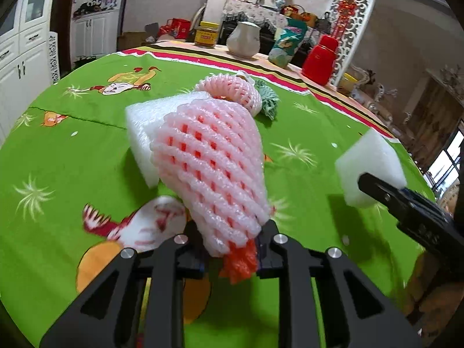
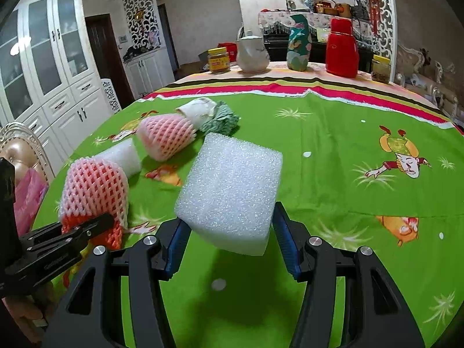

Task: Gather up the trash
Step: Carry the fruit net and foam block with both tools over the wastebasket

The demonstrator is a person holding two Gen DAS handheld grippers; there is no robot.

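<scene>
My left gripper (image 1: 232,249) is shut on the lower end of a pink foam fruit net (image 1: 211,162) with an orange net inside it; the same net (image 2: 92,188) and left gripper (image 2: 95,226) show at the left of the right wrist view. My right gripper (image 2: 229,240) is shut on a white foam block (image 2: 232,197), held above the green tablecloth (image 2: 333,174); that block (image 1: 371,165) appears at the right of the left wrist view. Behind the held net lie another white foam block (image 1: 142,133), a second pink net (image 1: 229,90), a green net (image 1: 269,101) and a crumpled white paper piece (image 2: 200,110).
Along the table's far edge stand a yellow-lidded jar (image 2: 219,60), a white jug (image 2: 251,55), a patterned vase (image 2: 298,43), a red thermos (image 2: 342,49) and another jar (image 2: 381,69). A chair with pink cloth (image 2: 26,191) stands at the left. White cabinets (image 2: 49,66) line the wall.
</scene>
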